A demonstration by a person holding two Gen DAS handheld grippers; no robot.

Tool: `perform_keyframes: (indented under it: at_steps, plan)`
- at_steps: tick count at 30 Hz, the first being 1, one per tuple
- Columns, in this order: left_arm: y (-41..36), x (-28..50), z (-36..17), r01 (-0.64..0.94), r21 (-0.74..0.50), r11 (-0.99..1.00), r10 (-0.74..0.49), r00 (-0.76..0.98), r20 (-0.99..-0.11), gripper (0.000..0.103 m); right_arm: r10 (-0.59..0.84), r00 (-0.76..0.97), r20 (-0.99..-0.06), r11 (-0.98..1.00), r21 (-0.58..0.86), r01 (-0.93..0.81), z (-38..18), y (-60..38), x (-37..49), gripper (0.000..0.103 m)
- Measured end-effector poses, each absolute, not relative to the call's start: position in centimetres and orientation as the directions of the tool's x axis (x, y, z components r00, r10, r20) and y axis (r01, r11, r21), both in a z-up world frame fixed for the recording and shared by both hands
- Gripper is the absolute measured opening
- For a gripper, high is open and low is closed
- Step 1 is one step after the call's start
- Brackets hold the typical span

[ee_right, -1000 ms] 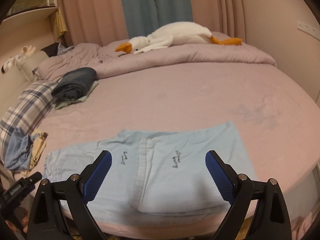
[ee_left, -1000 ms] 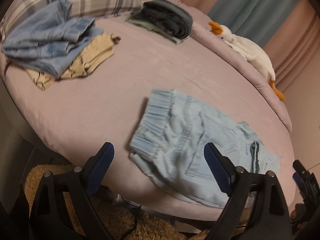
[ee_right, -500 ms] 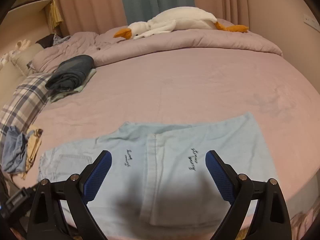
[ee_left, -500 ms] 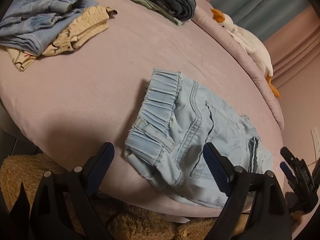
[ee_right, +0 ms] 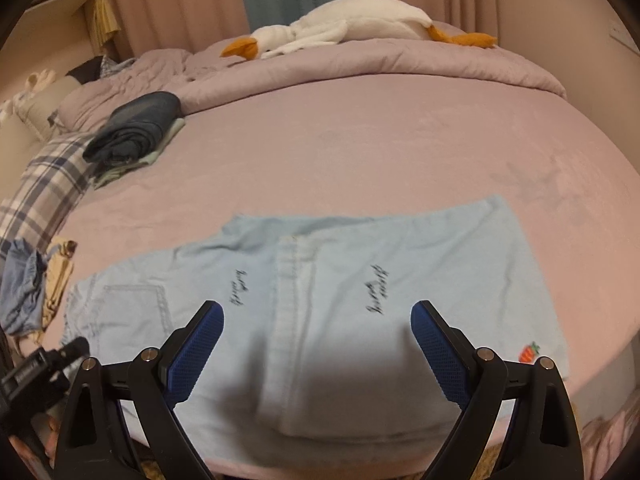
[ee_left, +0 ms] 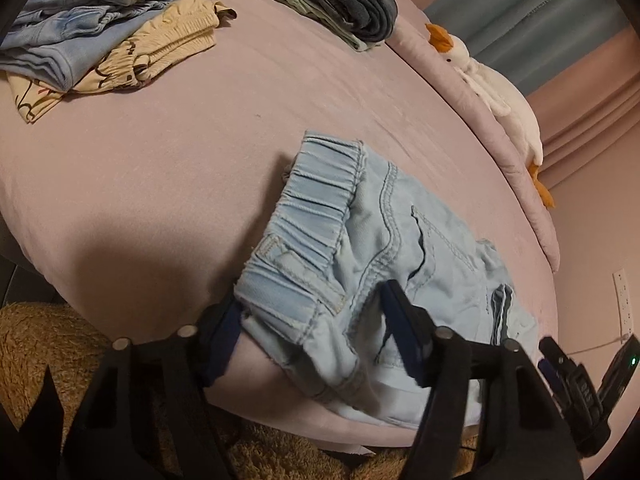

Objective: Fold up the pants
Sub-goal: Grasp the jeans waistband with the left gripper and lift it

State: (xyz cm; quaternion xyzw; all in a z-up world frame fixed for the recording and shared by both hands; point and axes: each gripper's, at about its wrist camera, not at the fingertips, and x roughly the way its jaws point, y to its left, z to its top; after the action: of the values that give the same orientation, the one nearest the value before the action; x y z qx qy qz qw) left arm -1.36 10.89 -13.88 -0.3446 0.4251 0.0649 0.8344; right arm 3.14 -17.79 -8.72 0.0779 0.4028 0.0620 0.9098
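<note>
Light blue pants (ee_left: 404,216) lie on the pink bed near its front edge, folded lengthwise, with the legs (ee_right: 400,252) doubled over to the right. My left gripper (ee_left: 312,324) is at the near corner of the elastic waistband (ee_left: 316,216). Its jaws are closing with that corner between them, and the pads do not clearly pinch the cloth. My right gripper (ee_right: 318,320) hangs open just above the folded legs, holding nothing. A small carrot patch (ee_right: 529,352) shows on the hem beside its right finger.
A heap of blue and cream clothes (ee_left: 100,40) and a dark folded stack (ee_left: 348,0) lie farther back. A goose plush (ee_right: 352,24) rests on the rolled quilt (ee_right: 360,68). A plaid pillow (ee_right: 44,188) is at the left. A shaggy rug (ee_left: 36,344) lies below the bed edge.
The left jaws have narrowed around the waistband corner, and that gripper has dropped closer to the pants. The right gripper has sunk nearer the folded legs, still open.
</note>
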Motion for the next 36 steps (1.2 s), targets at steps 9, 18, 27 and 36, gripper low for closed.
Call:
perform_keyframes:
  at_steps: [9,18,27,36]
  plan:
    - [10.2,-1.7,-12.5,-0.399,-0.525,0.751,-0.176,0.646,-0.743,0.029,0.210,0.674,-0.709,0.965,0.259,-0.027,-8.7,-20.5,2.4,0.094]
    - [4.6,-2.1,-3.6,-0.172,-0.492,0.854,-0.211,0.750,-0.627,0.022,0.211,0.708,-0.674,0.950,0.311,0.013,-8.2,-23.4,1.7,0.094]
    - [-5.4,1.0,1.3,0.104,-0.428,0.898,-0.361,0.730,-0.580,0.022,0.186,0.735,-0.652,0.926,0.366,0.091,-8.8,-28.4,0.4,0.094]
    - [-14.3,5.0,-0.7,0.271,-0.404,0.874,-0.482,0.597,-0.641,0.022,0.164,0.725,-0.669,0.920,0.369,0.133,-9.3,-31.8,0.6,0.094]
